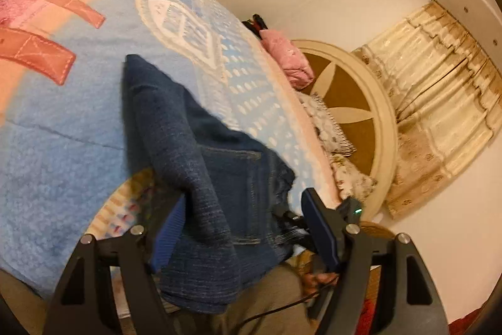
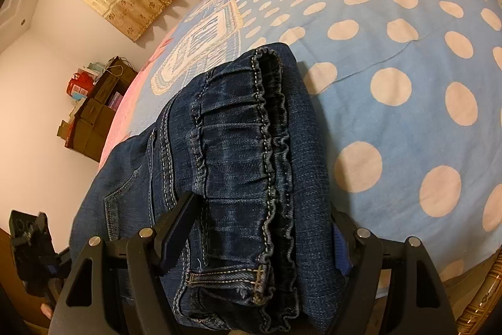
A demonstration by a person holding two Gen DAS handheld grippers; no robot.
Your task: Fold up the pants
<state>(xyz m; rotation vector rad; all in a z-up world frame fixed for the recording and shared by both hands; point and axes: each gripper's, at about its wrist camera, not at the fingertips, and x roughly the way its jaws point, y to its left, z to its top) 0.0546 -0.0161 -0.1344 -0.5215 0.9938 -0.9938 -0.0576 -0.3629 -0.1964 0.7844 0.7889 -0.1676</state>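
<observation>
Dark blue jeans lie folded on the bed, with the gathered waistband toward me. My right gripper is shut on the thick folded waistband, and denim fills the whole gap between its fingers. In the left wrist view a length of the jeans stretches out over the blanket. It passes between the fingers of my left gripper, which stands open. The cloth drapes over its left pad, and its right pad stands apart from the denim. Just beyond that pad I see part of the right gripper's body.
The bed carries a blue blanket with white dots and pink edges. Pillows lean on a round headboard. Curtains hang behind it. Boxes and bags stand by the far wall. A hand shows low down.
</observation>
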